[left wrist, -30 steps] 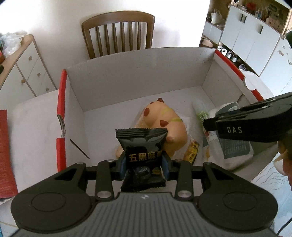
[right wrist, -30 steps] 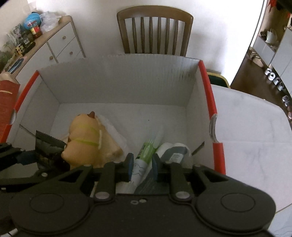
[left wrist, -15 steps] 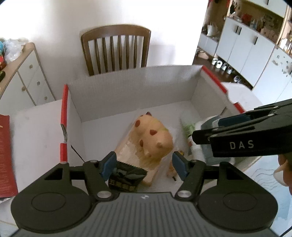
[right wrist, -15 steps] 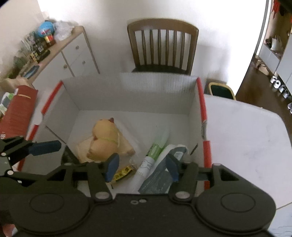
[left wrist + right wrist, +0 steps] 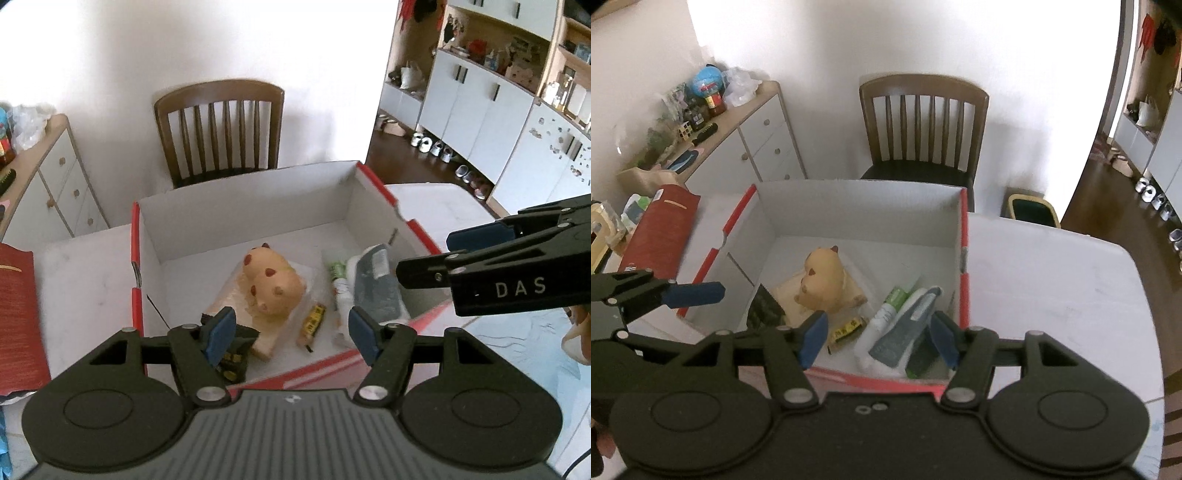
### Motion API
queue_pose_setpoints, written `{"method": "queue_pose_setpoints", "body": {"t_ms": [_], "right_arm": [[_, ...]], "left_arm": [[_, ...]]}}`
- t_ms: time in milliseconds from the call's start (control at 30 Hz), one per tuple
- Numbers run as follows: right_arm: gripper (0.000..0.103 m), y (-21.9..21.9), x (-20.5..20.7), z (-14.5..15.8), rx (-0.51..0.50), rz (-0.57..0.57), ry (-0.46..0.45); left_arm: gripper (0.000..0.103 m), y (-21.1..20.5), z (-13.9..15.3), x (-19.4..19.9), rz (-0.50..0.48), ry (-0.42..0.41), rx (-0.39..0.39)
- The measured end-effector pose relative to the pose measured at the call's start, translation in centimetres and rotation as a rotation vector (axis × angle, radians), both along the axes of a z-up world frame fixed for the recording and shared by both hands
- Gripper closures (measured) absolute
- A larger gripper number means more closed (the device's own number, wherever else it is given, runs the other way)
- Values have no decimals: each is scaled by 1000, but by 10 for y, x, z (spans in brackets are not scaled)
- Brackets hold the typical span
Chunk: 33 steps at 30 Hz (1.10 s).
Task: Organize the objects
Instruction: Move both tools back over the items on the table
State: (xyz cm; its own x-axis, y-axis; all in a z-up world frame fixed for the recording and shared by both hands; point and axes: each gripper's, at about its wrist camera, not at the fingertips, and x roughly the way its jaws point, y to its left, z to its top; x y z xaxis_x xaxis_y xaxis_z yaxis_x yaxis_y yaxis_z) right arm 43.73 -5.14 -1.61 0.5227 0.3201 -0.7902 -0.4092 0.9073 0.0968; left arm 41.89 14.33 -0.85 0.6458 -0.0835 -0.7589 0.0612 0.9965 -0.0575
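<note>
A white box with a red rim (image 5: 135,258) stands on the table. In it lie a yellow plush toy (image 5: 271,284), a black snack packet (image 5: 236,354) at the near left, a small yellow packet (image 5: 313,325), a green-white tube (image 5: 340,284) and a grey pouch (image 5: 376,291). My left gripper (image 5: 291,332) hangs open above the box's near edge, holding nothing. The jaws of my right gripper (image 5: 877,338) are opening, with nothing between them. They are above the tube (image 5: 886,314) and the pouch (image 5: 908,332). The right gripper (image 5: 424,254) also reaches in from the right of the left wrist view.
A wooden chair (image 5: 219,125) stands behind the box. A red flat pack (image 5: 18,314) lies on the table to the left. A cluttered sideboard (image 5: 753,140) is at the far left, and white cabinets (image 5: 480,110) are at the right. Bare white tabletop (image 5: 1052,295) spreads right of the box.
Both grippers opened and rose back from the box. The left let go of the black snack packet, which now lies in the near left corner. The right let go of the tube.
</note>
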Motion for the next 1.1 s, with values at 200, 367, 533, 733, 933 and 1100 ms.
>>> {"method": "queue_pose_setpoints", "body": {"t_ms": [200,367,533,733,933,1100], "right_arm": [[41,-16,-25,12,7,7,-21],[40,-29,-45,20,11,18,-37],[39,-40,-66,23,24,25,-33],[39,-56,-89,24,34,34,-37],[36,-75,-115,18,55,42,-26],[34,-85,-136,1,48,45,-8]], "left_arm": [[37,-12,17,-24,-23,-25,1],[37,-22,28,-44,-33,-42,6],[37,-30,32,-63,-36,-50,4],[37,-42,33,-84,-39,-50,-13],[37,-56,31,-107,-56,-40,-13],[28,-64,24,-128,-59,-34,-34]]}}
